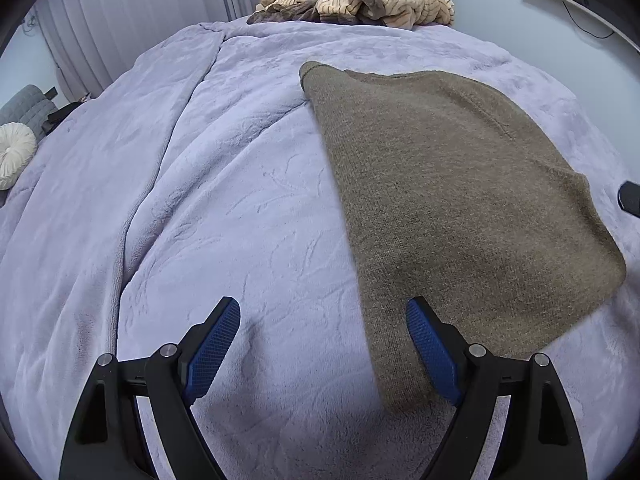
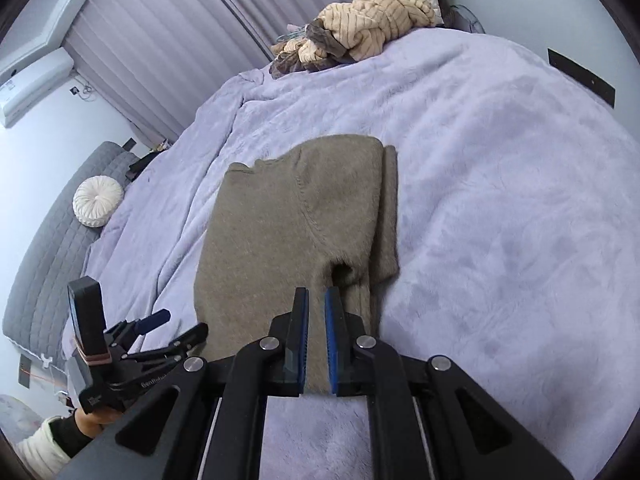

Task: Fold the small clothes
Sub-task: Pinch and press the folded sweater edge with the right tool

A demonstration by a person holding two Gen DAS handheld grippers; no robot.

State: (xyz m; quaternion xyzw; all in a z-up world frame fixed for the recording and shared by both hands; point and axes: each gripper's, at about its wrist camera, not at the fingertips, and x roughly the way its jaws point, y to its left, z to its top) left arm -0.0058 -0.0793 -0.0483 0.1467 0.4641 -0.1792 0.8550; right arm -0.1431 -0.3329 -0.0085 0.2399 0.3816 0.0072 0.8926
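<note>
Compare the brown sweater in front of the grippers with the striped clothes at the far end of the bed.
The brown sweater lies flat and partly folded, with straight edges; the cream striped clothes sit crumpled in a heap. The sweater is one plain colour; the heap mixes cream stripes with darker pieces. The sweater lies just ahead of the grippers; the heap lies at the bed's far end. Both rest on the lilac blanket.
</note>
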